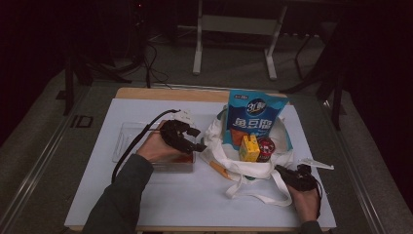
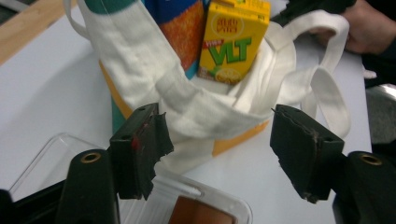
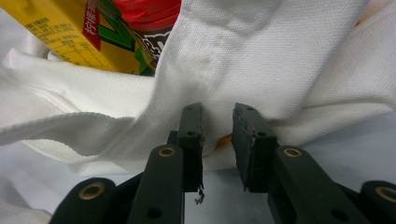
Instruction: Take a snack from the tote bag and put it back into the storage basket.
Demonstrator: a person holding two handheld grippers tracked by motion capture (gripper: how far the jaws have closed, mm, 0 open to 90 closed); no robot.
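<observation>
A white tote bag (image 1: 243,168) (image 2: 154,70) (image 3: 280,56) stands right of the table's middle. It holds a blue snack bag (image 1: 255,114) (image 2: 180,28), a yellow juice box (image 1: 249,148) (image 2: 233,42) (image 3: 60,32) and a red-lidded can (image 1: 266,147) (image 3: 149,14). My left gripper (image 1: 198,139) (image 2: 217,116) hovers just left of the bag, over a clear tray (image 1: 127,136) (image 2: 51,154). Its jaws are wide apart with nothing between them. My right gripper (image 1: 285,171) (image 3: 218,112) has its tips at the bag's cloth with a narrow gap; I cannot tell whether cloth is pinched.
A brown-orange item (image 2: 196,212) lies in the clear tray under my left gripper. A white tool (image 1: 316,164) lies near the table's right edge. The bag's loose handle (image 1: 263,197) trails toward the front edge. A metal stand (image 1: 234,24) is on the floor beyond the table.
</observation>
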